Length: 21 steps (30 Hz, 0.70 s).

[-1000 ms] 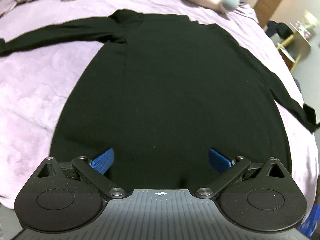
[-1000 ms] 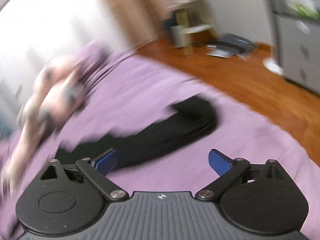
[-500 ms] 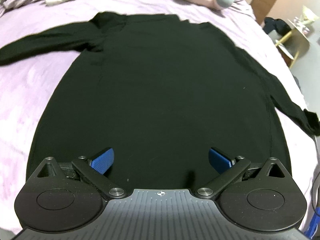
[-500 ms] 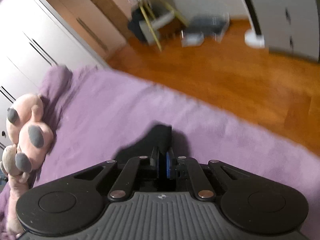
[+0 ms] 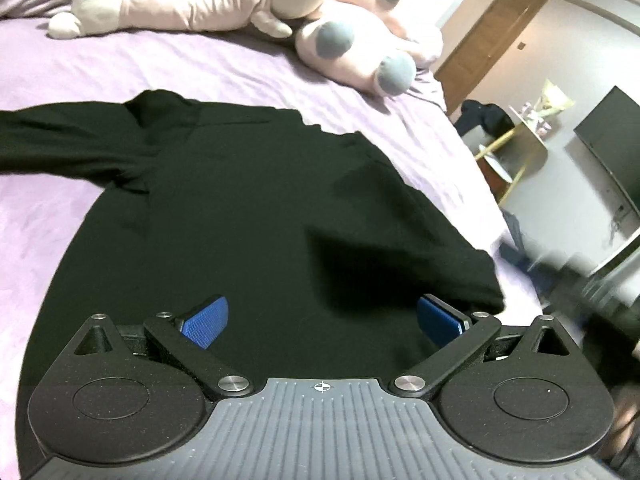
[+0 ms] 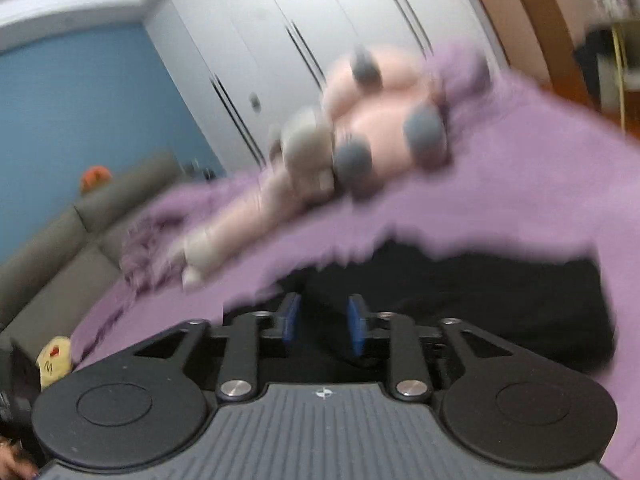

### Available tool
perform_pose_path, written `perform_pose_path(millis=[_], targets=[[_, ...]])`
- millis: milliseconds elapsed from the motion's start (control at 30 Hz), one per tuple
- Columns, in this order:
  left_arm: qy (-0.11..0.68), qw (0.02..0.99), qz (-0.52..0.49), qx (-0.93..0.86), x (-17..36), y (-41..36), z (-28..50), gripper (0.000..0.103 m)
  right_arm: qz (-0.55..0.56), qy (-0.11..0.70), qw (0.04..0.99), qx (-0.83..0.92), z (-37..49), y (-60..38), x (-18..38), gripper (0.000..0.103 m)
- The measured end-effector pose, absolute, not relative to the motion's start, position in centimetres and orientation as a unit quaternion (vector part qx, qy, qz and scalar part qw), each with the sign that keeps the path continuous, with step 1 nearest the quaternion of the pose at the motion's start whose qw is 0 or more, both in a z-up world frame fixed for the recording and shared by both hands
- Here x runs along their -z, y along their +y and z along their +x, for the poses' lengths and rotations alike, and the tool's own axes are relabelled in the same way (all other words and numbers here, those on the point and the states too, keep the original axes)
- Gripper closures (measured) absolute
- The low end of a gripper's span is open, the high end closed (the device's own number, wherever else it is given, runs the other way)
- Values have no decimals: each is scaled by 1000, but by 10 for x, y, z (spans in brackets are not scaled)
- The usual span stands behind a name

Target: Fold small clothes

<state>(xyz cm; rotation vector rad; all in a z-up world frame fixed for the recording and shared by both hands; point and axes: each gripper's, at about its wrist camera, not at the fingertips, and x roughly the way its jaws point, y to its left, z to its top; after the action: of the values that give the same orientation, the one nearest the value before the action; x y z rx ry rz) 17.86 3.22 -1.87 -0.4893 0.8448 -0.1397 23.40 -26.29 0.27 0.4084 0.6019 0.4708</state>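
Note:
A black long-sleeved top (image 5: 248, 208) lies flat on the purple bed (image 5: 160, 64). Its left sleeve (image 5: 60, 140) stretches out to the left. The right sleeve (image 5: 400, 264) lies folded back across the body. My left gripper (image 5: 320, 316) hovers open over the hem with nothing between its fingers. In the blurred right wrist view, my right gripper (image 6: 323, 320) sits low over the black top (image 6: 480, 300). Its jaws are opening, with a narrow gap between the blue pads (image 6: 290, 320). Black cloth shows beyond the gap, and the pads do not press on it.
A pink and cream plush toy (image 5: 352, 52) lies along the head of the bed, also in the right wrist view (image 6: 360, 140). The bed's right edge (image 5: 480, 184) drops to the floor near a small table (image 5: 516, 140). A grey sofa (image 6: 60, 248) stands to the left.
The right gripper, shut on the sleeve cuff half a second ago, has swung across over the top and its jaws have parted. The outstretched right sleeve now lies folded onto the body. The left view tilted up.

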Motion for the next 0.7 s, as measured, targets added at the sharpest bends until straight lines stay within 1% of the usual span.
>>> perform_pose_path(millis=[100, 133, 200, 267, 367, 433, 467, 567, 600, 633, 667, 700], targets=[[412, 877, -237, 67, 32, 38, 198, 1, 236, 353, 884, -195, 235, -262, 35, 75], [415, 874, -243, 67, 38, 40, 207, 6, 238, 368, 880, -183, 233, -266, 44, 75], [419, 866, -264, 72, 48, 45, 226, 12, 236, 385, 876, -168, 230, -269, 57, 75], [426, 854, -290, 73, 58, 45, 248, 13, 236, 399, 872, -157, 226, -275, 69, 75], [439, 840, -307, 89, 73, 38, 281, 20, 250, 409, 866, -140, 213, -285, 79, 75], [454, 831, -308, 95, 82, 30, 299, 38, 262, 410, 863, -135, 210, -293, 84, 75], [461, 828, -303, 99, 86, 26, 305, 41, 266, 409, 863, -134, 209, -296, 86, 75], [481, 825, -281, 99, 97, 14, 318, 60, 274, 412, 859, -135, 211, -299, 90, 75], [482, 825, -279, 97, 99, 13, 319, 74, 275, 412, 858, -137, 215, -297, 89, 75], [486, 823, -280, 93, 102, 13, 323, 91, 276, 412, 857, -138, 217, -297, 89, 75], [492, 819, -283, 87, 105, 14, 325, 96, 276, 412, 858, -138, 218, -297, 89, 75], [494, 814, -293, 85, 107, 17, 327, 97, 276, 411, 858, -138, 219, -298, 88, 75]])
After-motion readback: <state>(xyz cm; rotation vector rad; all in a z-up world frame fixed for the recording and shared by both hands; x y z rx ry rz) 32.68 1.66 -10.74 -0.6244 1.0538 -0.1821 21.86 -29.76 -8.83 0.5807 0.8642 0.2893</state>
